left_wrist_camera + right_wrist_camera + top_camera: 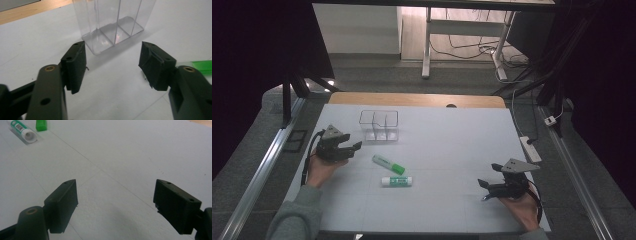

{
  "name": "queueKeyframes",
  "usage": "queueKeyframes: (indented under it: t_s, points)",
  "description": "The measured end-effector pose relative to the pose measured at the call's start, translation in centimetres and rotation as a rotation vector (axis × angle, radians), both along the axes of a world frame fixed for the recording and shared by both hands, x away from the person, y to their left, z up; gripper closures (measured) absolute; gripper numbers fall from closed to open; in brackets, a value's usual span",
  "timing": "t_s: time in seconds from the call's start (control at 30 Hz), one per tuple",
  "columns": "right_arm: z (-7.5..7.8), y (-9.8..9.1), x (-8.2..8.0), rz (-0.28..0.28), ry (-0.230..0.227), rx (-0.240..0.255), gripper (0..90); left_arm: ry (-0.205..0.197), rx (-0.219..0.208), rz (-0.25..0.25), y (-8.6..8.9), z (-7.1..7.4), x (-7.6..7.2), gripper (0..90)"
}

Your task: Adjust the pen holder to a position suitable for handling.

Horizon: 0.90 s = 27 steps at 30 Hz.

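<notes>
Clear organizer [379, 125]: transparent box with three compartments side by side, standing upright on the far left part of the white table [447, 145]; all three compartments look empty, seen through the walls in my left gripper view [113, 23].
Left gripper [353, 144]: in my left hand [323, 167] at the table's left side, just in front of and to the left of the organizer; jaws spread apart with nothing between them, apart from the box and pointing toward it [112, 66].
Angled marker [388, 164]: white body, green cap, lying flat near the table's middle, in front of the organizer and outside it; its green end shows beside my left gripper's right jaw [201, 66].
Level marker [397, 181]: white with a green band, lying flat just nearer me than the angled one, not touching it; its white end faces my right gripper view [22, 131].
Right gripper [483, 190]: in my right hand [524, 210] at the table's near right, well apart from the markers; jaws wide apart, nothing held, bare table between them [115, 202].
</notes>
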State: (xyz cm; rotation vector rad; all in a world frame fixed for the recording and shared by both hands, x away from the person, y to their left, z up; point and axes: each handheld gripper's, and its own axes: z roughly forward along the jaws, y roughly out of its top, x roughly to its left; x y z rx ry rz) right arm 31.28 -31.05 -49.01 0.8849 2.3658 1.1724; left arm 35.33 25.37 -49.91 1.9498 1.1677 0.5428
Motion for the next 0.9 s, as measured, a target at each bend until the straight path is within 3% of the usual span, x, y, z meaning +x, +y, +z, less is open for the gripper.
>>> queueKeyframes:
  t_s: [0.47,0.9]
  points:
    - [-0.2,0.0,0.1,0.001,0.005,-0.008,20.1,0.018,0.008,0.022,0.5,-0.7,1.8,55.1]
    - [-0.2,0.1,0.1,-0.004,0.006,-0.013,20.3,0.025,0.024,0.024,1.0,-1.3,4.3,88.5]
